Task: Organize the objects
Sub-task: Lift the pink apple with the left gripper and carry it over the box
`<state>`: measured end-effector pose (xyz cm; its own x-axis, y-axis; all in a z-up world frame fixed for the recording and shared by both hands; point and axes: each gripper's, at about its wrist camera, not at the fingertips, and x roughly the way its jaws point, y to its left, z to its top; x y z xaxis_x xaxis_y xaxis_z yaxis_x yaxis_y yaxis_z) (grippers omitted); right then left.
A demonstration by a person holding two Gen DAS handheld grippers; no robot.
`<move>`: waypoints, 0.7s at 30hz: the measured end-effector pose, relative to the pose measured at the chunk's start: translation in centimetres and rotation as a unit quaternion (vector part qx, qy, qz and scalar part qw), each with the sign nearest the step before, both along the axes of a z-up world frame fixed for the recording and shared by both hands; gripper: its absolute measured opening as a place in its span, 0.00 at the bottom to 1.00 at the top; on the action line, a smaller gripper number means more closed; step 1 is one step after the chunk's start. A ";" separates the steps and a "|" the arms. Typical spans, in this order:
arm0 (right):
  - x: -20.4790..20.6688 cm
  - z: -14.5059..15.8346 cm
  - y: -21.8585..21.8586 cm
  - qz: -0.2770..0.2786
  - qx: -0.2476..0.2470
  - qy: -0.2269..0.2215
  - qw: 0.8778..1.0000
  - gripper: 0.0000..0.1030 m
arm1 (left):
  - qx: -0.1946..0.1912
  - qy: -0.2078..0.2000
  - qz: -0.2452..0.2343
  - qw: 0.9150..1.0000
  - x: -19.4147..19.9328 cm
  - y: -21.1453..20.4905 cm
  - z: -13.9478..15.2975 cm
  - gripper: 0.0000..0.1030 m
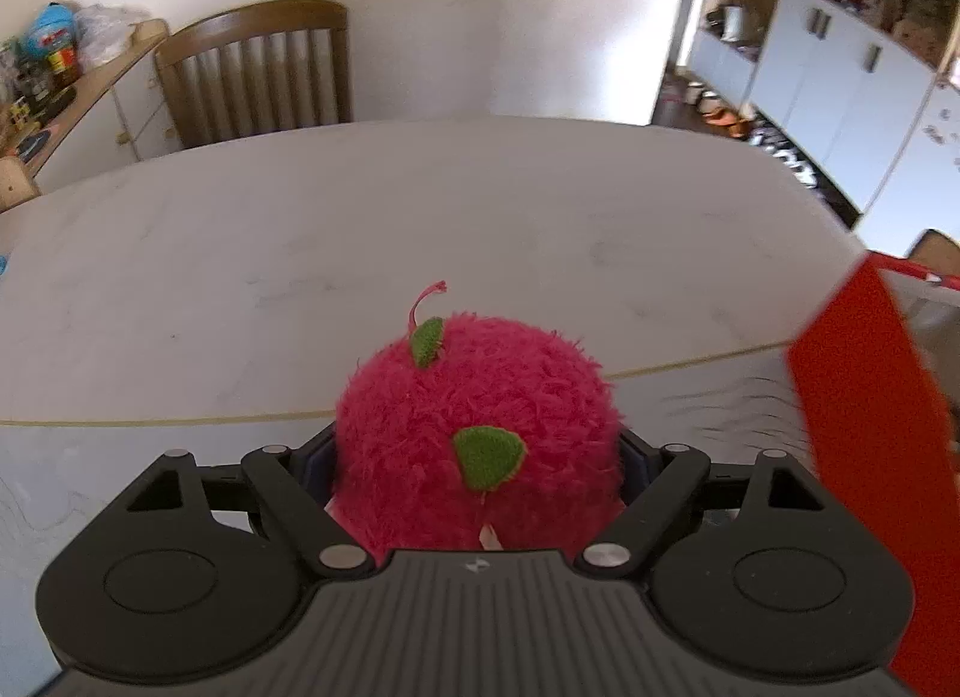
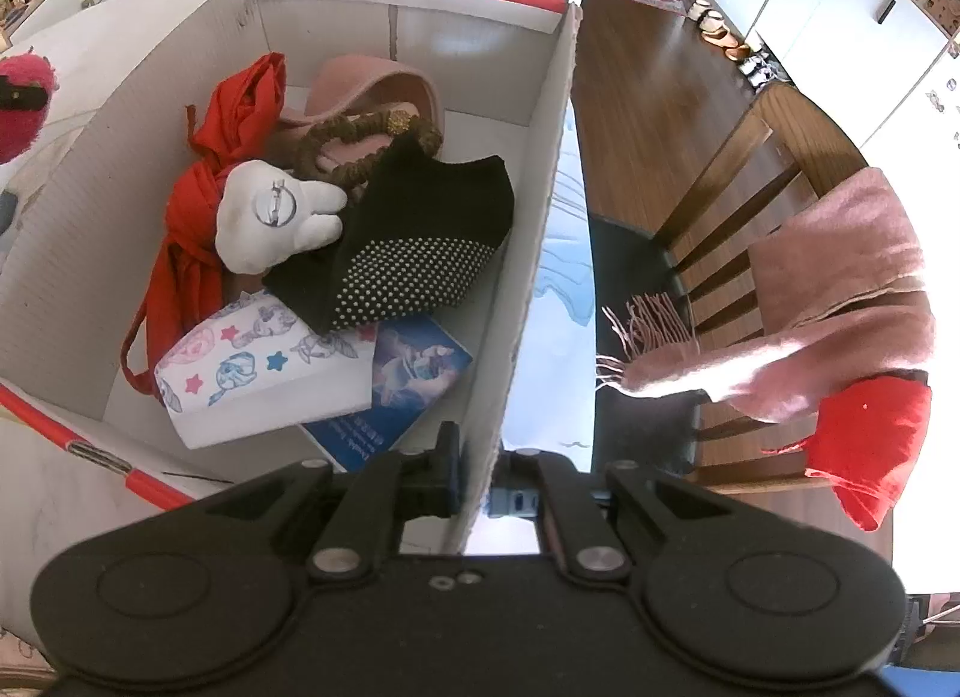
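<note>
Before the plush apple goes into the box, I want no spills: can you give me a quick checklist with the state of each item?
1. Plush apple sits between the left hand-held gripper fingers: ok.
2. Right hand-held gripper clamped on the box wall, steadying it: ok.
3. Box top open: ok.
4. Room inside: not ok; the black sock, white plush glove and red cloth crowd it.
5. Firmness of the apple grip: cannot tell.
</note>
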<state>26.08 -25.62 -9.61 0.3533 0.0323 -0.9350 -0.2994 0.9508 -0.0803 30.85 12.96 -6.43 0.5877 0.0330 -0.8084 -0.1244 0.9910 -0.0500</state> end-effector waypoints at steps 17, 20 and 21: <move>-0.2 0.0 -0.3 0.010 0.011 -0.009 1.000 0.06 | -0.017 -0.019 -0.128 0.992 -5.2 -8.9 7.2 0.83; -0.2 0.1 -0.3 0.011 0.013 -0.011 1.000 0.06 | -0.018 -0.018 -0.149 0.989 -5.7 -11.1 7.8 0.83; -0.3 0.1 -0.3 0.012 0.013 -0.011 1.000 0.06 | -0.017 -0.019 -0.156 0.987 -5.8 -11.8 8.0 0.83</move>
<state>25.83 -25.95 -9.54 0.3732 0.0655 -0.9254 -0.3200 0.9454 -0.0621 25.00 1.12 1.58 0.5945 -0.1812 -0.7834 0.1893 0.9784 -0.0827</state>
